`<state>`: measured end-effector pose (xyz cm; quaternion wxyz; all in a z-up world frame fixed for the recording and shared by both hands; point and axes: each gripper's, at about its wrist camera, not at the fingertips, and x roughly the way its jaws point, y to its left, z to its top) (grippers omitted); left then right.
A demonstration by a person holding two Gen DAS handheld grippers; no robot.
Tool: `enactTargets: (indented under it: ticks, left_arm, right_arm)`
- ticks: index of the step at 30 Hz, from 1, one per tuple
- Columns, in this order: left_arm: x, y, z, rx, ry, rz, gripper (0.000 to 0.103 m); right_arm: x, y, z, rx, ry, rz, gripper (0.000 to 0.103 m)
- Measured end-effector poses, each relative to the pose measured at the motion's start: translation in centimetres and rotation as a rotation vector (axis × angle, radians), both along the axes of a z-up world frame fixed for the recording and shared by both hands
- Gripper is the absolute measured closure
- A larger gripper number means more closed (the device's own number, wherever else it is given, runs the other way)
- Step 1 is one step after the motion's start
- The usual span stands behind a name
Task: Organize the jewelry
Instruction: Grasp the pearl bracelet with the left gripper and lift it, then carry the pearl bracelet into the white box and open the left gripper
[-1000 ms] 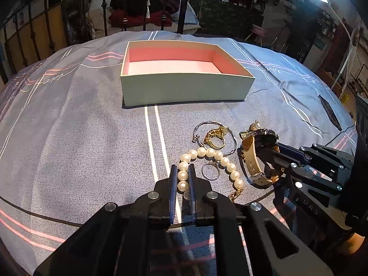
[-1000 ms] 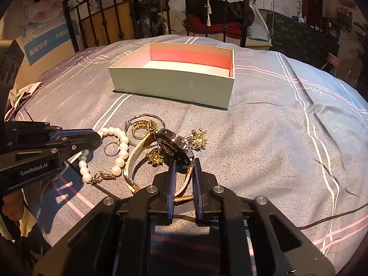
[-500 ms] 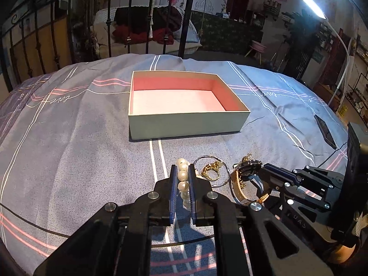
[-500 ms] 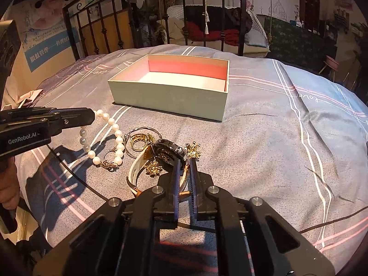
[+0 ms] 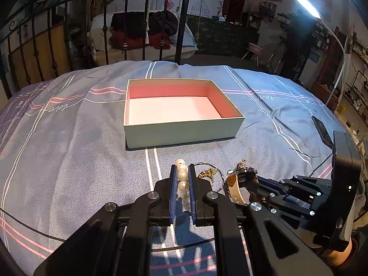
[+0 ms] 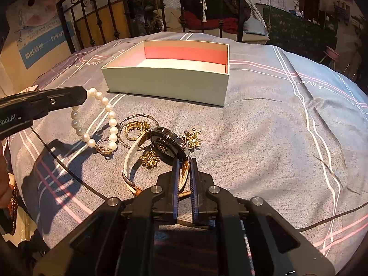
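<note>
My left gripper [image 5: 182, 169] is shut on the pearl bracelet [image 5: 183, 179] and holds it above the bedspread; in the right wrist view the bracelet [image 6: 110, 124] hangs from the left gripper [image 6: 85, 95], its clasp end near the cloth. My right gripper [image 6: 184, 161] is shut on the strap of a watch [image 6: 169, 146] with a black face and cream band, tilted up off the cloth. It also shows in the left wrist view [image 5: 239, 181]. An open box [image 5: 179, 112] with pink lining stands empty beyond.
A gold ring inside a thin bangle [image 6: 134, 127], two gold brooches [image 6: 192, 138] and a small ring lie on the grey striped bedspread [image 6: 264, 138]. A black phone [image 5: 322, 130] lies at the right. An iron bed rail [image 5: 126, 27] stands behind.
My left gripper has lifted the pearl bracelet off the bedspread and moved toward the box. My right gripper has raised the watch slightly while staying shut on its strap.
</note>
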<state>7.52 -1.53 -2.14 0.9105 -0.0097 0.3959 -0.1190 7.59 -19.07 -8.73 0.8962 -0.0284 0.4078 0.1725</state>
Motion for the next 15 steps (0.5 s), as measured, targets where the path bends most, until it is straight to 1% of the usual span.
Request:
enactTargets:
  ticks: [4,5,6,11,15]
  left_arm:
    - [-0.1,0.2,0.6,-0.006,-0.016,0.003,0.094]
    - [-0.1,0.3,0.9,-0.008,-0.022,0.002,0.094]
    - [0.0,0.3,1.1,-0.011,-0.028,0.001,0.094]
    - [0.3,0.5,2.3,-0.017,-0.054,0.003,0.094]
    - [0.5,0.5,2.7,-0.015,-0.061,0.004,0.094]
  right_arm:
    - [-0.8,0.3,1.3,-0.021,-0.069,0.018,0.094]
    - [-0.9,0.5,1.7,-0.027,-0.089,0.022,0.098]
    - [-0.9,0.5,2.1,-0.025,-0.099,0.027,0.098]
    - [-0.4,0.3,3.2,-0.020,-0.118,0.032,0.101]
    - [-0.4,0.1,3.5,-0.013,-0.118,0.035,0.101]
